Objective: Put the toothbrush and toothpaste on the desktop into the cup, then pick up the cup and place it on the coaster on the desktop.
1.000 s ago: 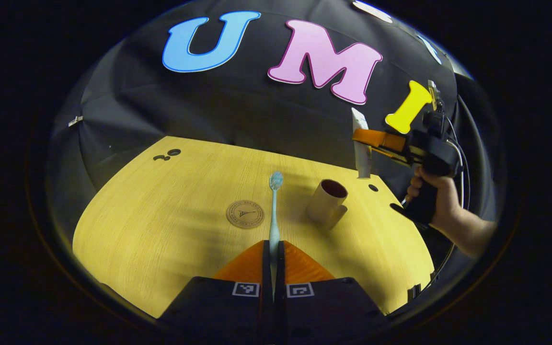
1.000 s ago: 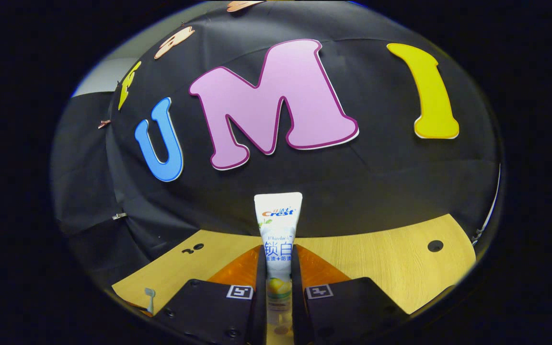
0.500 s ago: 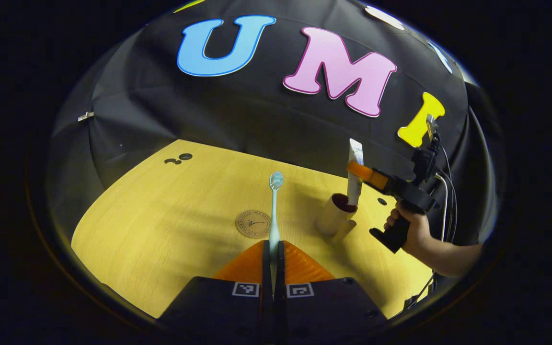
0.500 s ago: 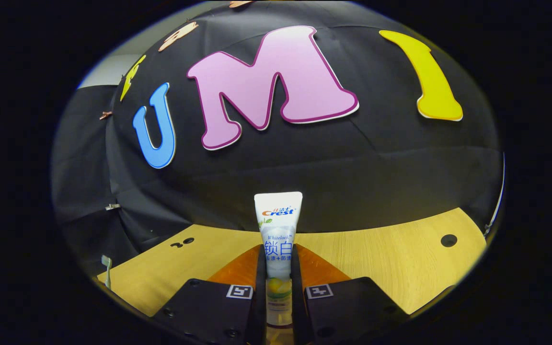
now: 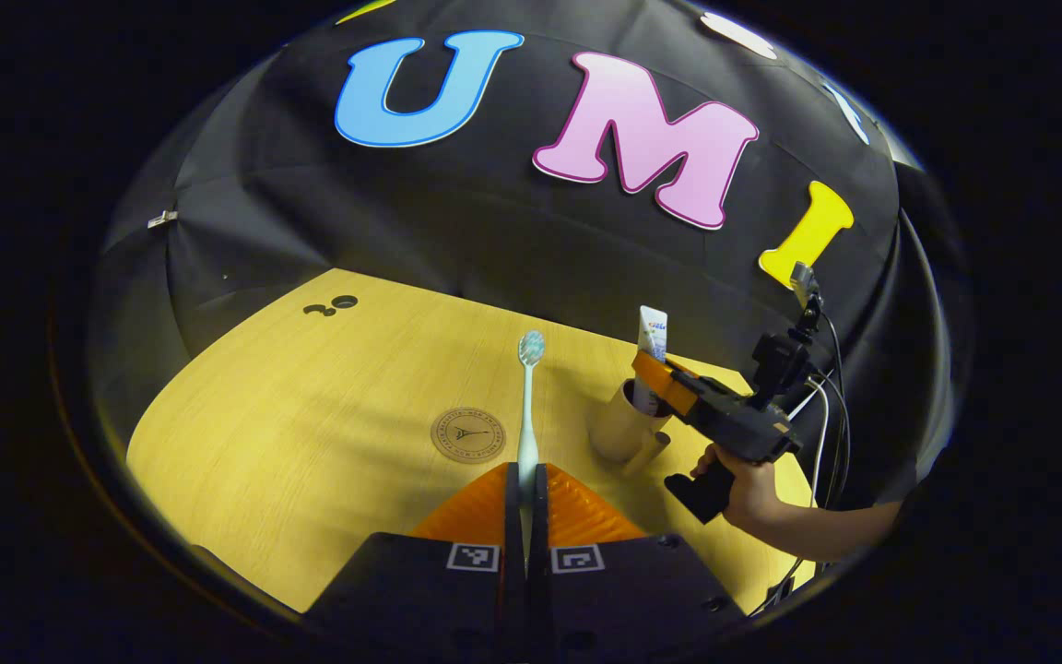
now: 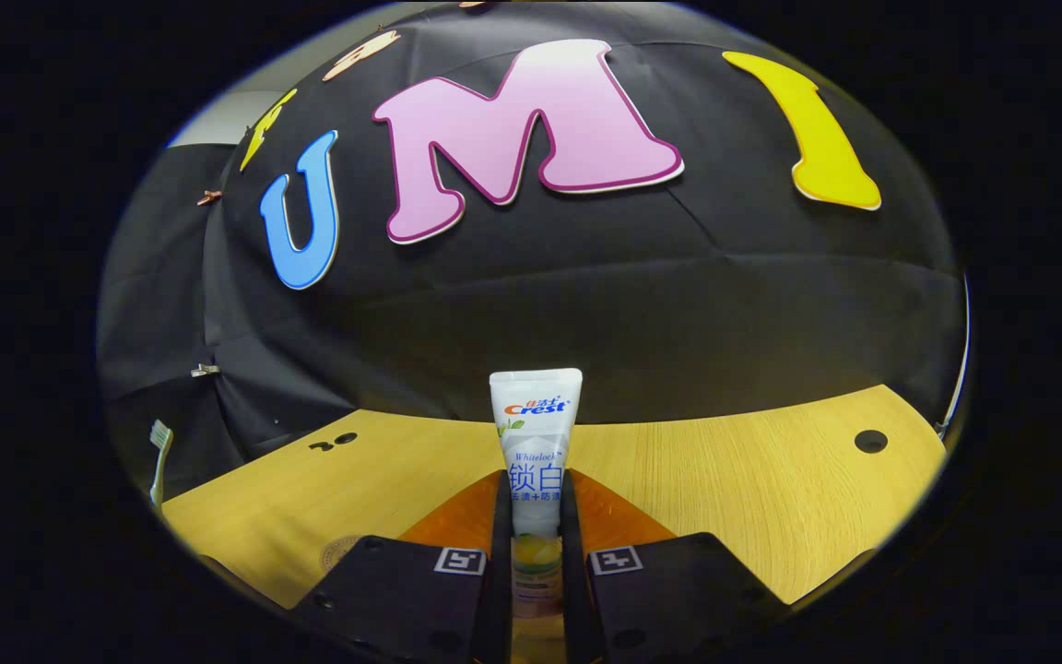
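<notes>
Two grippers, both loaded. Right gripper (image 6: 531, 544): clamped on toothpaste (image 6: 536, 443), upright, lower end inside cup (image 5: 619, 429). Left gripper (image 5: 524, 498): clamped on toothbrush (image 5: 527, 406), held above desktop (image 5: 310, 415); coaster (image 5: 467, 434) just left of it, near cup.

Risk: releasing off-centre may tip cup.

Hidden: cup interior, tube's depth.

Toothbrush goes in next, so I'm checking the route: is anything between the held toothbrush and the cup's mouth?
Yes. In the left gripper view, the right gripper sits over the cup, shut on the toothpaste, whose lower end is already in the mouth. The wooden desktop between the toothbrush and cup is bare.
</notes>
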{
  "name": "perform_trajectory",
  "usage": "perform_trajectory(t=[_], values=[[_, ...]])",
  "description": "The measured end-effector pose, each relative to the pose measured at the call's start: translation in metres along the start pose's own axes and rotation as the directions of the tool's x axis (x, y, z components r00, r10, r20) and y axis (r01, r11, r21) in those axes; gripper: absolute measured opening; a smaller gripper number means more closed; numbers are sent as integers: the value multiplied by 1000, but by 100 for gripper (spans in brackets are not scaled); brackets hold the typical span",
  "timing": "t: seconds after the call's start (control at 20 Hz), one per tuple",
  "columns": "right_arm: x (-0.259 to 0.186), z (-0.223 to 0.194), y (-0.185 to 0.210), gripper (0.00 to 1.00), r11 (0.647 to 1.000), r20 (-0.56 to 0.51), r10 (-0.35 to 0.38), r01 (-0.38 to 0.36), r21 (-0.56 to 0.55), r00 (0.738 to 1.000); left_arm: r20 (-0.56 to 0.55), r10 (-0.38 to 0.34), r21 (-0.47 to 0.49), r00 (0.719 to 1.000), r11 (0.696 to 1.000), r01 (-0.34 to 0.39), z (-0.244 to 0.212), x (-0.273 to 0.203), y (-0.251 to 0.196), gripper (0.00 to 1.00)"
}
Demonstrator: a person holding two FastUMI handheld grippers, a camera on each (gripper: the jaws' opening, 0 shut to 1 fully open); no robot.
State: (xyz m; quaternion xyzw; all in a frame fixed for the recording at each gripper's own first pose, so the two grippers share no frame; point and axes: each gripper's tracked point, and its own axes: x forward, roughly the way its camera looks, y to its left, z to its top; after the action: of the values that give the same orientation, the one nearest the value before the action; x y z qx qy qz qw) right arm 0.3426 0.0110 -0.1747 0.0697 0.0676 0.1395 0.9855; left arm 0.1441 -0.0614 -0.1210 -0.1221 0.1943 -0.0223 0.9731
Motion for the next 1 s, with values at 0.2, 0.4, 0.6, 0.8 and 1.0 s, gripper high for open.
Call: perform_trajectory(t=[0.2,0.4,0.6,0.8,1.0], values=[[-5,-10,2,41,1000,-13,11,-12,-12,1000,-9,-17,3,1000,1000,17,-4,5,-14,6],[-17,-6,1,71,1000,-16,17,-17,15,1000,5,-46,20,999,999,46,1,11,-31,6],[-47,-5,-19,98,998,-56,-34,37,44,998,83,-117,14,990,993,116,28,29,-61,6],[-89,-11,-46,98,993,-124,-110,116,36,986,169,-205,27,964,979,203,64,59,-99,6],[-131,-12,-66,98,988,-175,-151,152,-11,973,277,-314,70,908,949,307,99,87,-140,6]])
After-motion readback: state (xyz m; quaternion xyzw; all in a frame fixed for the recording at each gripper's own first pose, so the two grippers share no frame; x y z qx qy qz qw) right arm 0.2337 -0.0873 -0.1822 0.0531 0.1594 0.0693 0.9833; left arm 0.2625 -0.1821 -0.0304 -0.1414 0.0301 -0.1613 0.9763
